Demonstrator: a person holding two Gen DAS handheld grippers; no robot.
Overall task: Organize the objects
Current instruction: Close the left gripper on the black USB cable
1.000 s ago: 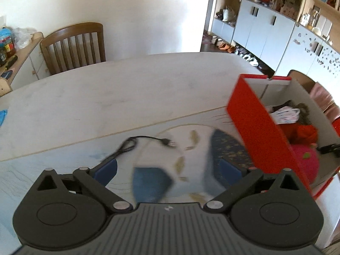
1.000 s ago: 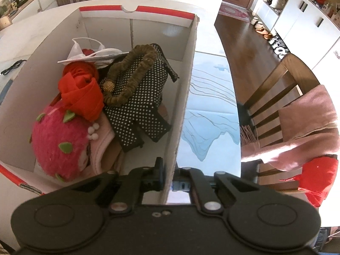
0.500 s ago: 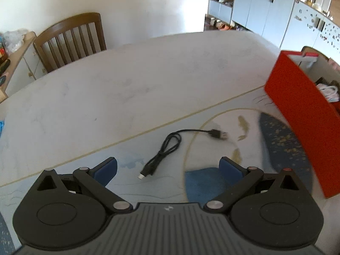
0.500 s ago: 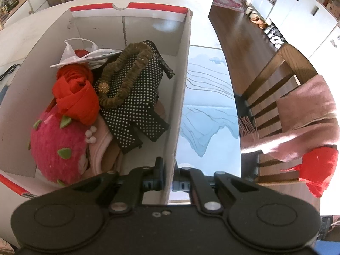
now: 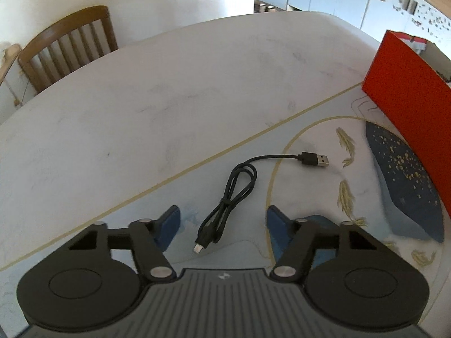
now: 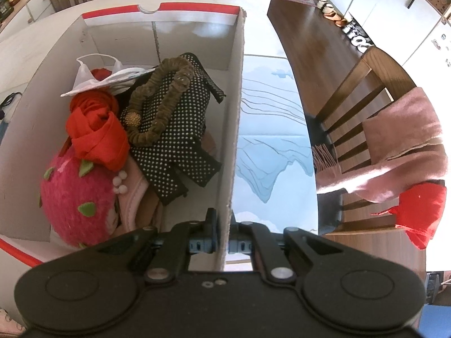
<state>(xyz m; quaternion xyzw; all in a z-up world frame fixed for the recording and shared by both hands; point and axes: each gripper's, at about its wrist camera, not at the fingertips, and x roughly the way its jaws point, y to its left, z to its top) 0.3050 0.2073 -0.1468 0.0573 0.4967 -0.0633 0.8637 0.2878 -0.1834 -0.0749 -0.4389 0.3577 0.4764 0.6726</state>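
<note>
Two tongs busy: left tongs [image 5: 222,222] closing, cable [image 5: 225,205] between pads untouched, long axis running ahead; right tongs [image 6: 222,243] clamped on box wall [image 6: 235,140].

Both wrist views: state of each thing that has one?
USB cable: loosely coiled, flat on the table mat, not gripped.
Left hand-held gripper: jaws closing, the cable's small-plug end between them, pads not touching it.
Right hand-held gripper: shut on the box wall.
Box: open-topped, part filled.
Dotted bag: lying in the box.
Pink plush: lying in the box.
</note>
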